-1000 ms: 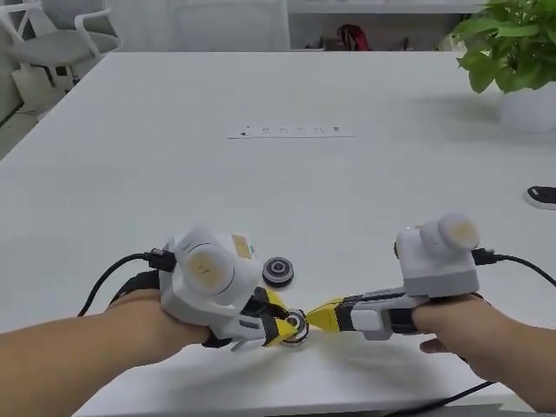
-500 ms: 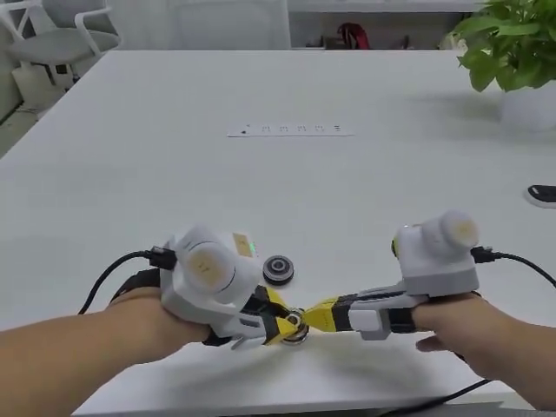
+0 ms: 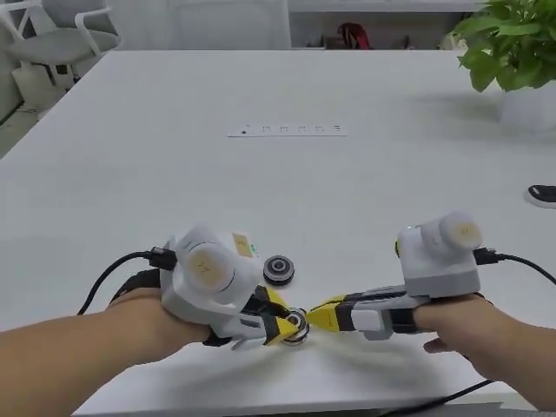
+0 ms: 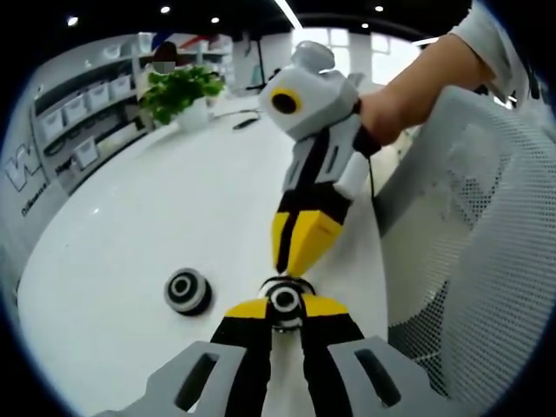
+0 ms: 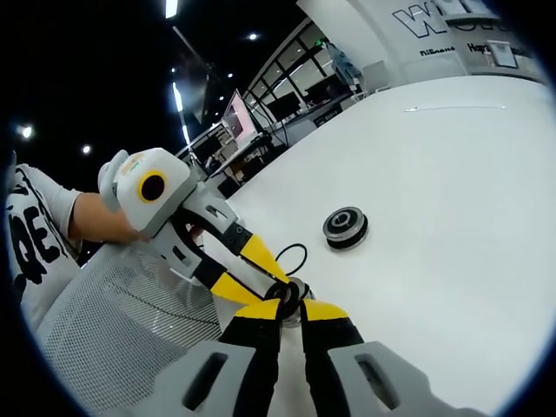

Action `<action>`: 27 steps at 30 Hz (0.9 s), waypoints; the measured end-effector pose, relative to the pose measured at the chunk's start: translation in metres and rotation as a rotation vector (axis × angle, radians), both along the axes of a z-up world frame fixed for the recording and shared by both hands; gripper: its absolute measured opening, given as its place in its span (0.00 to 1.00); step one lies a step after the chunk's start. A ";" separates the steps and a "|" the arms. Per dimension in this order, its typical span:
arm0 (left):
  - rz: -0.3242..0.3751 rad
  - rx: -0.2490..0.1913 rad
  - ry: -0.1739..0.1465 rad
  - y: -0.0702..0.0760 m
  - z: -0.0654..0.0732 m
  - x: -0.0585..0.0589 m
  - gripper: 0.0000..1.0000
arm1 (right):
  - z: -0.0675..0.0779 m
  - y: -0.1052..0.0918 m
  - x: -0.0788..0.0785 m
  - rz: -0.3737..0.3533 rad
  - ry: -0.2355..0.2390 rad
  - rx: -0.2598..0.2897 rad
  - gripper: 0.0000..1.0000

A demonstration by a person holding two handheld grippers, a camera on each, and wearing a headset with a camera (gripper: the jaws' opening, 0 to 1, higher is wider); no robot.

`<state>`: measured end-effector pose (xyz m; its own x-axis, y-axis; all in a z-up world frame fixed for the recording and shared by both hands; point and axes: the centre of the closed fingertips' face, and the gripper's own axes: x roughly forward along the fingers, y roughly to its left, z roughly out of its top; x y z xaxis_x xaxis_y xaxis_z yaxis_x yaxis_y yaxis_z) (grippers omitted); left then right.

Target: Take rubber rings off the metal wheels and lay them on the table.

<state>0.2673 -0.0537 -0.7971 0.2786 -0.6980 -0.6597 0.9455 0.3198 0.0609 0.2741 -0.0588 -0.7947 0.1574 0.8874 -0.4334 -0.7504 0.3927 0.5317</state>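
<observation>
Rubber ring (image 4: 268, 294) in a tight pinch

The left claw (image 4: 285, 308) is closed tight on a small metal wheel (image 3: 294, 323), at 6 o'clock in the head view, by the tabletop's (image 3: 287, 191) near edge. The right claw (image 5: 291, 308) is closed on the wheel's black rubber ring at its rim. I think the ring is soft and stretchy, so pull at its edge. A second wheel (image 3: 278, 270) lies at 11 o'clock, close by.
</observation>
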 end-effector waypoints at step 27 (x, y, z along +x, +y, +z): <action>-0.003 -0.003 -0.001 0.000 0.000 0.000 0.12 | -0.003 -0.001 0.001 0.016 -0.016 -0.040 0.00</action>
